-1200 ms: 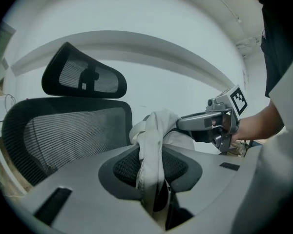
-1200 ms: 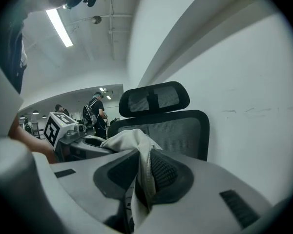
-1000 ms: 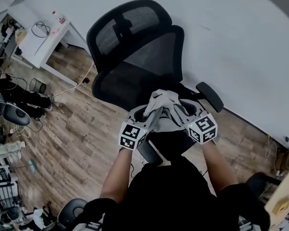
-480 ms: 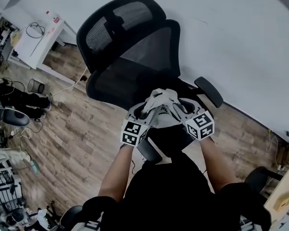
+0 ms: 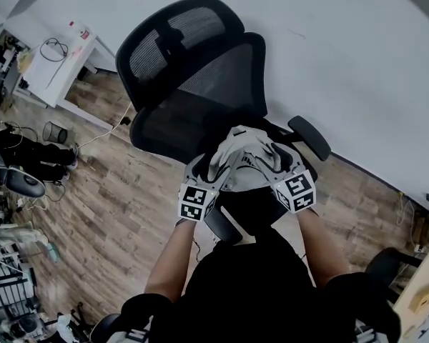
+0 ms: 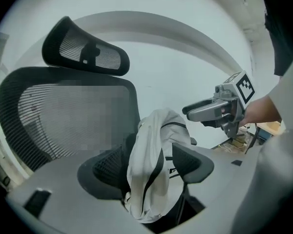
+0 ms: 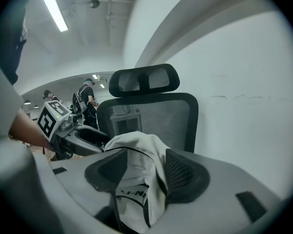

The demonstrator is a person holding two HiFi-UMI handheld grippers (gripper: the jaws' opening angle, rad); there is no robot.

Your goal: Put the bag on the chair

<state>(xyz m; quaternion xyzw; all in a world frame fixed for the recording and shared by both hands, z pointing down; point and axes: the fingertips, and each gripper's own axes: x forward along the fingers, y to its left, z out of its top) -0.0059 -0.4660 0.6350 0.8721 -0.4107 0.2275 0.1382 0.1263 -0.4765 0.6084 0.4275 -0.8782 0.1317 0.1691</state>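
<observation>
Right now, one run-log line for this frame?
white bag: over office chair seat | left tongs: opening, bag between | right tongs: opening, bag between | phase: release

Plain white wall (image 5: 357,63). Brown wood-plank floor (image 5: 107,191). White desk (image 5: 57,66) at far left against the wall, cables (image 5: 55,46) on top. Wire wastebasket (image 5: 55,128) nearby on the floor. Ceiling strip light (image 7: 53,9) lit.

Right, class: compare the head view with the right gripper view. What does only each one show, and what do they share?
Only the head view shows the white desk and an armrest. Only the right gripper view shows the ceiling strip light and the dark print on the white bag. Both show the black mesh chair with its headrest, and the white bag in front of its backrest.
</observation>
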